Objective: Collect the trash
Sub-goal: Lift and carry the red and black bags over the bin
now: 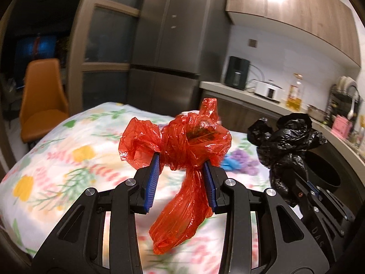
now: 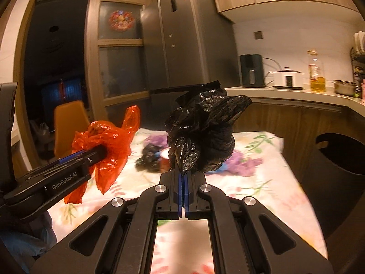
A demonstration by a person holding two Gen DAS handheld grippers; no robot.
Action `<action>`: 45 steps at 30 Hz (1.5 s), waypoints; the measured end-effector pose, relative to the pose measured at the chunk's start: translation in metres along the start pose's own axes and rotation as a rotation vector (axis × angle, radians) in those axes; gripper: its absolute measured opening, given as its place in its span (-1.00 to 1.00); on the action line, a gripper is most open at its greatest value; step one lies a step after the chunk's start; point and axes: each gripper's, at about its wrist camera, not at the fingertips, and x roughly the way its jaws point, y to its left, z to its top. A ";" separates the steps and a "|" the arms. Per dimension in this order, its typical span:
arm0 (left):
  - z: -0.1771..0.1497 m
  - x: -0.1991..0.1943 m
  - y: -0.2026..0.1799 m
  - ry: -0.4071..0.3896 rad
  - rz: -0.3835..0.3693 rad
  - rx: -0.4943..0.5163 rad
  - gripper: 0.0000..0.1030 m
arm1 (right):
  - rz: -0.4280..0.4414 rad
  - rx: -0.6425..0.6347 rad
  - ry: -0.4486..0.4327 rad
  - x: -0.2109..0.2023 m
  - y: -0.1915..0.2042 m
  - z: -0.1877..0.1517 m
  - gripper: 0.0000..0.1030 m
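My left gripper (image 1: 181, 162) pinches a knotted red plastic bag (image 1: 189, 146) between its blue pads (image 1: 153, 178), jaws partly apart with the crumpled plastic filling the gap. The knot and loose handles bulge above the fingertips, and a twisted tail of the bag hangs below them, clear of the table. From the right wrist camera I see that same bag off to the left, gripped from the side.

My right gripper (image 2: 183, 175) is pressed together on a black plastic bag (image 2: 203, 132); its pads meet almost completely, nipping a thin fold at the bag's lower edge while the rest balloons up above the fingertips. In the left view it hangs to the right of the red one, the two apart.

Under both bags I see a table with a floral cloth (image 1: 57, 150). On it, past my right fingertips, lies a smaller dark crumpled piece (image 2: 148, 157), blurred, beside something pale I cannot make out. A black bin (image 2: 340, 157) stands open just off the table's right edge. Behind are a grey fridge (image 1: 175, 34), a counter (image 2: 296, 93) with appliances and an oil bottle (image 2: 317, 73), and an orange chair (image 1: 43, 98).
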 end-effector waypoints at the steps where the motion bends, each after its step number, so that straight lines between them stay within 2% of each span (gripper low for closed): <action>1: 0.000 0.002 -0.006 0.001 -0.014 0.008 -0.32 | -0.016 0.005 -0.004 -0.002 -0.006 0.001 -0.96; 17: 0.004 0.039 -0.126 0.014 -0.255 0.131 -0.32 | -0.276 0.080 -0.049 -0.032 -0.104 0.007 -0.96; 29: 0.007 0.064 -0.218 0.003 -0.380 0.215 -0.32 | -0.467 0.147 -0.103 -0.052 -0.189 0.019 -0.96; 37: 0.011 0.075 -0.259 -0.018 -0.435 0.221 -0.32 | -0.539 0.171 -0.108 -0.056 -0.225 0.021 -0.96; 45: 0.006 0.090 -0.286 -0.009 -0.459 0.230 -0.32 | -0.537 0.186 -0.115 -0.053 -0.239 0.022 -0.96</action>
